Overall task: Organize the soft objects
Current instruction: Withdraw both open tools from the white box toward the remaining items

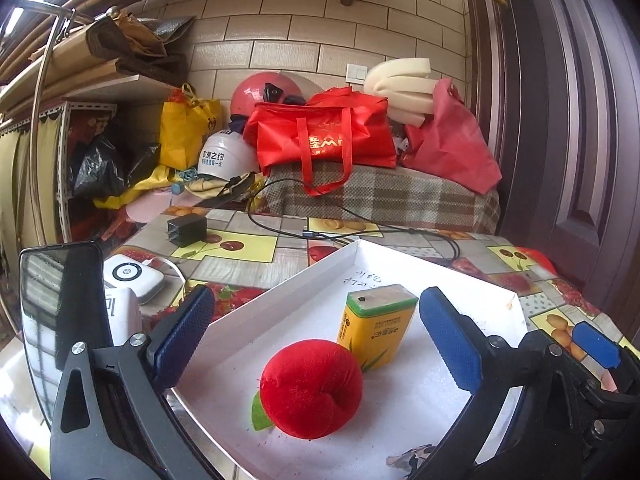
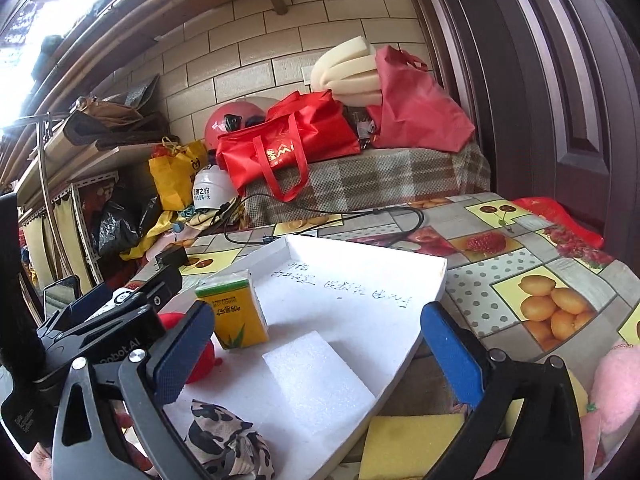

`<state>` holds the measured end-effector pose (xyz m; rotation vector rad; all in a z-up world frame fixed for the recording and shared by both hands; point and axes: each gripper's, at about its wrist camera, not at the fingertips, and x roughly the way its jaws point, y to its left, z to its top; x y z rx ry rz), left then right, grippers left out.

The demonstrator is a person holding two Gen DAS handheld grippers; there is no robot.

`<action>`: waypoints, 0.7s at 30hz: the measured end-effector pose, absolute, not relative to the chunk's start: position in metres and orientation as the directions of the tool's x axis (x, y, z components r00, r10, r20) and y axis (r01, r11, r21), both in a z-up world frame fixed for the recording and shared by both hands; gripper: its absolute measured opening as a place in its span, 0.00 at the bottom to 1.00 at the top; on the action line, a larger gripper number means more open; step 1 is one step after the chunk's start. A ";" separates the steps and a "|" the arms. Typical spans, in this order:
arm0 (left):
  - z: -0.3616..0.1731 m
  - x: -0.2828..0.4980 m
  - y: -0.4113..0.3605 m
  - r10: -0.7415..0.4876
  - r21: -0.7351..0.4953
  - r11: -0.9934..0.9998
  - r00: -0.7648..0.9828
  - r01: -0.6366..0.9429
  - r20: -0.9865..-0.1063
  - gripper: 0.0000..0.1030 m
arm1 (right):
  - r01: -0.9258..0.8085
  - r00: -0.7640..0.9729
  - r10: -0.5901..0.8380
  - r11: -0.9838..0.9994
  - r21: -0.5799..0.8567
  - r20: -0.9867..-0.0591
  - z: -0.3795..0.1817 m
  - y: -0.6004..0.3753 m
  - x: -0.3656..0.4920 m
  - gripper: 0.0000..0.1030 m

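Both my tongs, left gripper and right gripper, gape wide, empty. Red plush apple, tissue pack, foam block and patterned cloth lie in the white tray. Next, I'd straddle the yellow sponge outside and squeeze gently.

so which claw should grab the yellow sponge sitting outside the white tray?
Right. The yellow rectangular sponge lies just below the open right claw, beside the white tray. The left claw hovers over the red plush ball.
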<state>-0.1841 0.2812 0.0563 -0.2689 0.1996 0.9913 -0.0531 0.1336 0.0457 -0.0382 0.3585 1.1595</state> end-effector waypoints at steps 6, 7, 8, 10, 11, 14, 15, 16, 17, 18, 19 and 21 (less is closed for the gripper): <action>0.056 -0.185 0.277 0.778 -0.127 0.543 0.554 -0.830 -0.296 1.00 | -0.901 0.352 0.889 0.407 0.151 -0.294 0.045 0.127 -0.055 1.00; 0.056 -0.184 0.276 0.775 -0.125 0.547 0.557 -0.828 -0.298 1.00 | -0.902 0.350 0.890 0.404 0.149 -0.292 0.045 0.124 -0.056 1.00; 0.056 -0.184 0.273 0.775 -0.120 0.550 0.558 -0.827 -0.297 1.00 | -0.904 0.349 0.891 0.402 0.146 -0.291 0.045 0.122 -0.057 1.00; 0.056 -0.182 0.268 0.776 -0.108 0.553 0.558 -0.826 -0.296 1.00 | -0.907 0.349 0.892 0.399 0.137 -0.286 0.045 0.116 -0.060 1.00; 0.056 -0.182 0.266 0.776 -0.102 0.554 0.557 -0.826 -0.296 1.00 | -0.908 0.349 0.893 0.397 0.133 -0.284 0.045 0.114 -0.061 1.00; 0.056 -0.181 0.257 0.777 -0.086 0.556 0.554 -0.826 -0.300 1.00 | -0.912 0.350 0.893 0.394 0.115 -0.285 0.045 0.106 -0.064 1.00; 0.056 -0.181 0.255 0.776 -0.082 0.557 0.553 -0.826 -0.302 1.00 | -0.913 0.348 0.892 0.393 0.111 -0.289 0.045 0.105 -0.064 1.00; 0.056 -0.181 0.252 0.772 -0.081 0.562 0.557 -0.823 -0.304 1.00 | -0.916 0.342 0.892 0.386 0.105 -0.296 0.044 0.101 -0.064 1.00; 0.055 -0.181 0.250 0.768 -0.080 0.568 0.563 -0.819 -0.306 1.00 | -0.919 0.337 0.893 0.381 0.100 -0.298 0.044 0.098 -0.064 1.00; 0.055 -0.182 0.247 0.762 -0.077 0.577 0.570 -0.813 -0.309 1.00 | -0.922 0.334 0.894 0.376 0.094 -0.299 0.044 0.095 -0.065 1.00; 0.055 -0.181 0.243 0.757 -0.072 0.585 0.576 -0.808 -0.309 1.00 | -0.925 0.334 0.893 0.372 0.077 -0.301 0.043 0.089 -0.066 1.00; 0.055 -0.179 0.234 0.742 -0.060 0.608 0.594 -0.791 -0.309 1.00 | -0.930 0.340 0.891 0.367 0.035 -0.300 0.043 0.079 -0.069 1.00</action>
